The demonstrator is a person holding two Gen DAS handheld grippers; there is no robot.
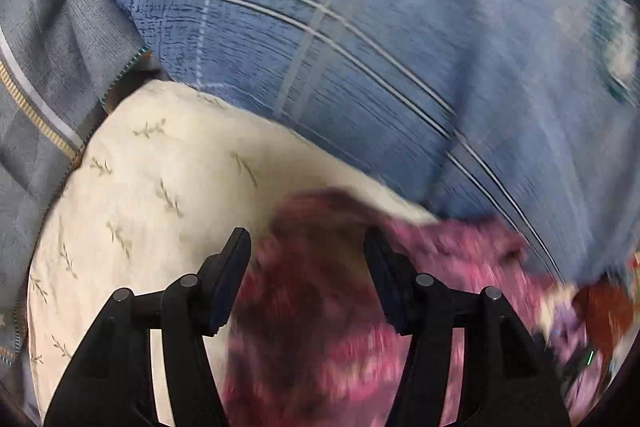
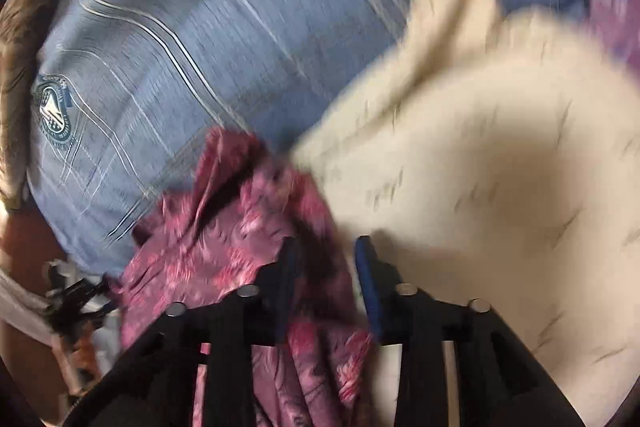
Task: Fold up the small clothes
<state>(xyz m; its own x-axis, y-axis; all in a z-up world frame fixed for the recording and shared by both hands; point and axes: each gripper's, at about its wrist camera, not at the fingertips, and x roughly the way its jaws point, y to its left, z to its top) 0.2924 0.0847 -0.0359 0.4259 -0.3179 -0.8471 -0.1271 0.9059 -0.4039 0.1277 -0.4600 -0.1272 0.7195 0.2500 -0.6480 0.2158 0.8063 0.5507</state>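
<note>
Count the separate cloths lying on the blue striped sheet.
2: a cream cloth with leaf sprigs, and a pink floral cloth beside it, between the right gripper's fingers. More may be hidden.

Matt black plastic on the left tool [image 1: 307, 255] and right tool [image 2: 326, 259], with dull metal pins. Soft patterned magenta cloth [image 2: 224, 239], crumpled. Cream cloth [image 1: 132, 195], matt, with small sprig print. Blue bedsheet [image 1: 360, 27], coarse crinkled weave with pale stripes. Grey cloth [image 1: 44, 59], fine-ribbed.
</note>
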